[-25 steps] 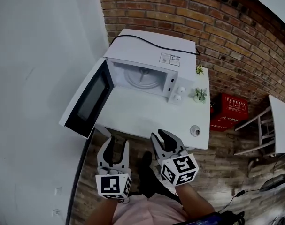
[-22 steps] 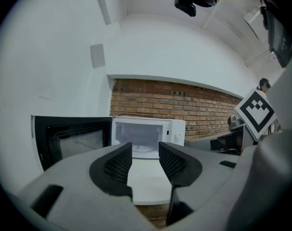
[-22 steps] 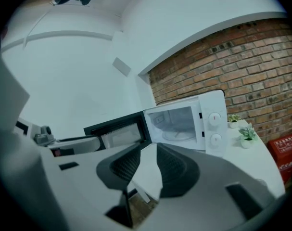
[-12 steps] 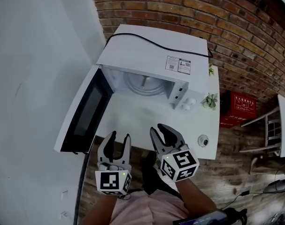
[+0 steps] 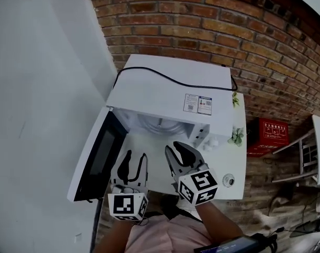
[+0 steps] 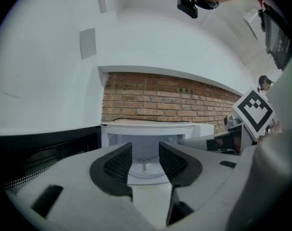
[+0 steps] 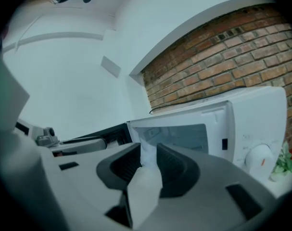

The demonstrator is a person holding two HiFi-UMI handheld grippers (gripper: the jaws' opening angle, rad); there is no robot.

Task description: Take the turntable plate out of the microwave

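- Inside the open microwave [image 5: 170,88], the turntable plate [image 5: 161,124] lies flat on the cavity floor, and only its front arc shows under the top edge.
- Left gripper [image 5: 135,157]: jaws partly apart, nothing between the pads. In the left gripper view, the plate [image 6: 145,171] appears centred in the gap, straight ahead.
- Right gripper [image 5: 176,149]: jaws apart by a narrower gap, nothing held, aimed at the cavity's left side.
- Both grippers hover over the table [image 5: 223,162] in front of the opening, clear of the plate, with the right tips slightly nearer.
- The door [image 5: 96,154] stands swung out to the left, beside the left gripper.
- Judgement: a level forward reach to the plate's near rim.
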